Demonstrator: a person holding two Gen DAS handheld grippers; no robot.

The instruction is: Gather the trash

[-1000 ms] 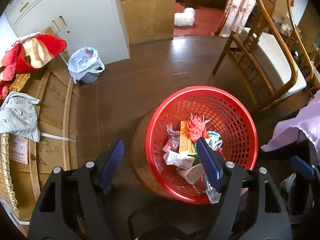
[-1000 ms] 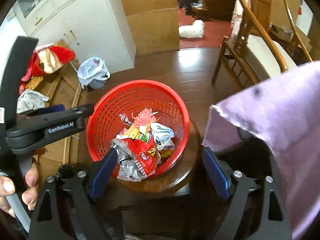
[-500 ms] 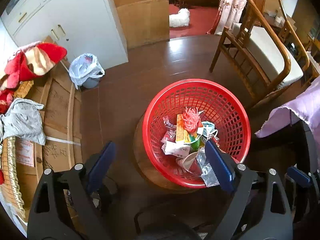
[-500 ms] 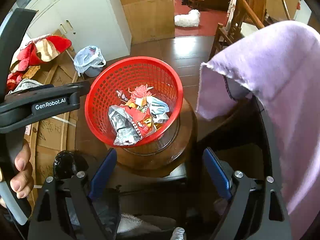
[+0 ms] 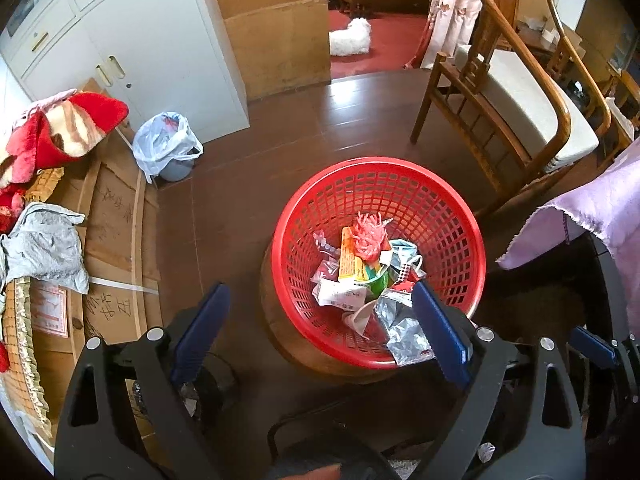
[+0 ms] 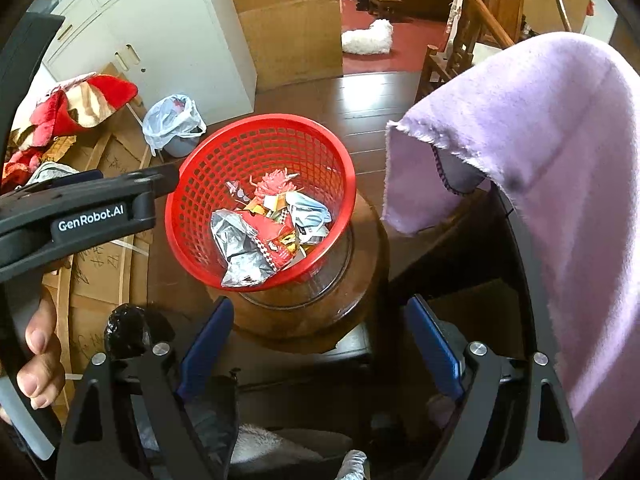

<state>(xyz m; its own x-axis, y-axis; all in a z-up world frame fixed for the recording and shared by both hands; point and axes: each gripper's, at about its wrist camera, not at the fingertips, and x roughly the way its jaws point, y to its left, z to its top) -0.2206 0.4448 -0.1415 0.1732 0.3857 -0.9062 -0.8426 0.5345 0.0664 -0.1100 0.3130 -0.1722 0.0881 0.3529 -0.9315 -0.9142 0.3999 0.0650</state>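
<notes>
On dark wood floor [image 5: 280, 128]: round stool [image 6: 304, 312]; white cabinet [image 5: 152, 40] behind.

A white cabinet [image 5: 132, 40] stands on the dark wooden floor [image 5: 280, 148]. Right of the cabinet, bare cardboard panels [image 5: 276, 28] flank a doorway to a red-floored room [image 5: 384, 40]. Farther right stands a wooden armchair [image 5: 500, 96] with a pale cushion.

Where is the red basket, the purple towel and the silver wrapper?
red basket [image 5: 460, 216], left wrist view, on its far mesh wall.
purple towel [image 6: 560, 152], right wrist view, on its draped top.
silver wrapper [image 6: 236, 248], right wrist view, on its crumpled middle.
</notes>
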